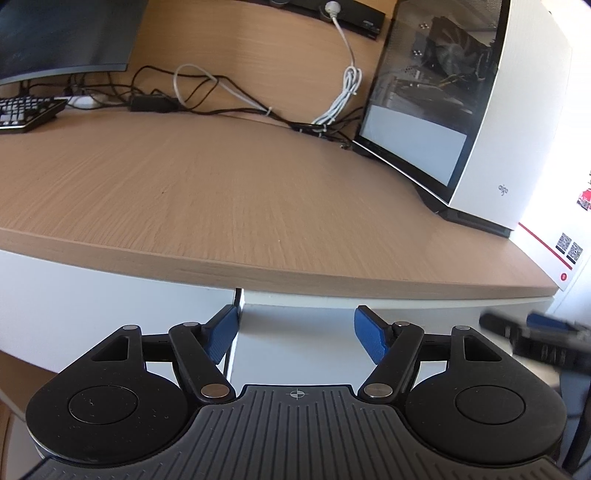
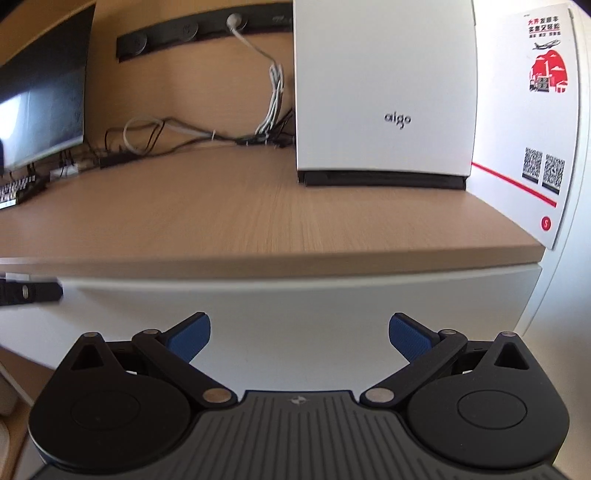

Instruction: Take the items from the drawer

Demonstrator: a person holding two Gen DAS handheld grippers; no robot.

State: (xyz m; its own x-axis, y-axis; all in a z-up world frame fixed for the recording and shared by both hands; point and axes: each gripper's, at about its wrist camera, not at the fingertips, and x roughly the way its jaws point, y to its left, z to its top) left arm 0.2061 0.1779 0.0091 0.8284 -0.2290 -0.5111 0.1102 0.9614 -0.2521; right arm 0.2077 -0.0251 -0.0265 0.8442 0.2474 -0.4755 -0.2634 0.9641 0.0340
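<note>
A white drawer front (image 1: 314, 343) sits shut under the wooden desk edge (image 1: 295, 277), with a dark vertical seam at its left side. My left gripper (image 1: 295, 336) stands open right in front of it, blue pads (image 1: 223, 334) apart and nothing between them. In the right wrist view the same white drawer front (image 2: 295, 302) fills the middle, and my right gripper (image 2: 299, 338) is open and empty before it. The right gripper shows blurred at the far right of the left wrist view (image 1: 535, 339). No drawer contents are visible.
On the wooden desk top (image 2: 240, 221) stand a white computer case (image 2: 384, 92), a monitor (image 1: 62, 33), a keyboard (image 1: 26, 110) and tangled cables (image 1: 229, 96). A white card with red print and QR codes (image 2: 532, 129) leans at the right.
</note>
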